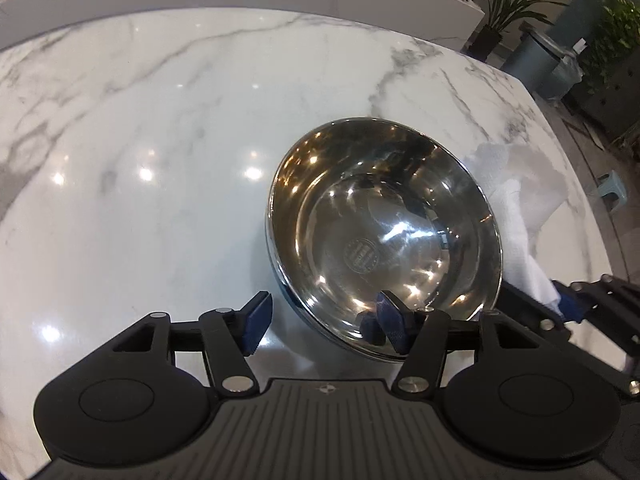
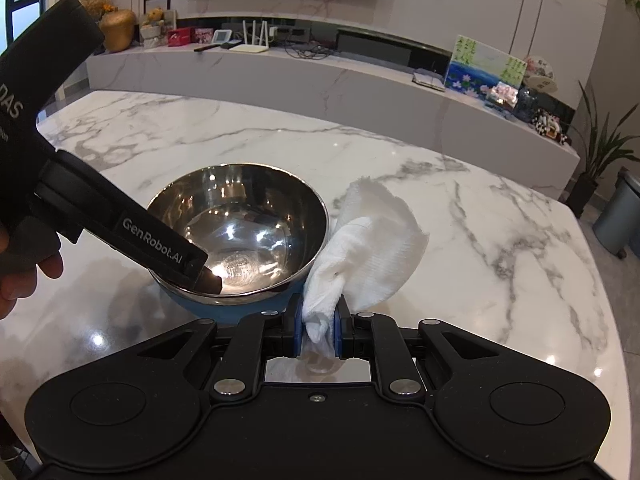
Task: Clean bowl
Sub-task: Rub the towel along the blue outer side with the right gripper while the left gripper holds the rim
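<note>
A shiny steel bowl (image 1: 384, 232) with a blue outside (image 2: 240, 236) stands upright on the white marble table (image 1: 160, 160). My left gripper (image 1: 324, 326) is open, its jaws straddling the bowl's near rim: one finger outside, one finger (image 1: 390, 322) inside. In the right wrist view its finger (image 2: 200, 270) reaches over the rim. My right gripper (image 2: 318, 326) is shut on a crumpled white paper towel (image 2: 368, 248), held just right of the bowl and touching its side. The towel also shows in the left wrist view (image 1: 516, 208).
A long marble shelf (image 2: 360, 80) with ornaments, a router and pictures runs behind the table. A grey bin (image 2: 616, 216) and potted plants (image 2: 596, 148) stand beyond the table's right edge (image 2: 592, 280). A small stool (image 1: 612, 188) is on the floor.
</note>
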Available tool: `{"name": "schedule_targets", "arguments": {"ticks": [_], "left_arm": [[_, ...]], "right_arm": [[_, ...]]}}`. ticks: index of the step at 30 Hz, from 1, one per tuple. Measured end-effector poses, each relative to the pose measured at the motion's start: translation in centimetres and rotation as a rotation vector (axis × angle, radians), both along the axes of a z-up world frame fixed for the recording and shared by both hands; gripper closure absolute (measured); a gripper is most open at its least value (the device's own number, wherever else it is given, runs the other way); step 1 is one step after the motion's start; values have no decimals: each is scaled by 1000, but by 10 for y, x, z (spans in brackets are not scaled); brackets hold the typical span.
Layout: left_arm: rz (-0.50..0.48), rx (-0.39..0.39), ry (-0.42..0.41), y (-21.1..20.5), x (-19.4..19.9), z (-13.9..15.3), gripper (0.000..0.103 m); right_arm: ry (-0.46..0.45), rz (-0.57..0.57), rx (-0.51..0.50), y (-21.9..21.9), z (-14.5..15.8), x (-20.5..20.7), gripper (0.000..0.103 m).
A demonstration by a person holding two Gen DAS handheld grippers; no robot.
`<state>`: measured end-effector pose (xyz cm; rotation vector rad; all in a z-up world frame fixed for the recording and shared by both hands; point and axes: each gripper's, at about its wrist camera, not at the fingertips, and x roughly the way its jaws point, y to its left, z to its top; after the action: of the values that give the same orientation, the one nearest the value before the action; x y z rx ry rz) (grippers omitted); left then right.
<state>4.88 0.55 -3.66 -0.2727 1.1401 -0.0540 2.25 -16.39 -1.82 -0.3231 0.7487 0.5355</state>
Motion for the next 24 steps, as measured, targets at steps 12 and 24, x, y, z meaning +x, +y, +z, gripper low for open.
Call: {"name": "schedule_targets", "arguments": {"ticks": [12,24], "left_arm": [[-13,64,-39,0,6,0,55],[-72,84,-63,-5,6,0,55]], "right_arm": [[106,114,-41,17,-17,-5,90],[-43,24,12,-5,2,10,91]]}}
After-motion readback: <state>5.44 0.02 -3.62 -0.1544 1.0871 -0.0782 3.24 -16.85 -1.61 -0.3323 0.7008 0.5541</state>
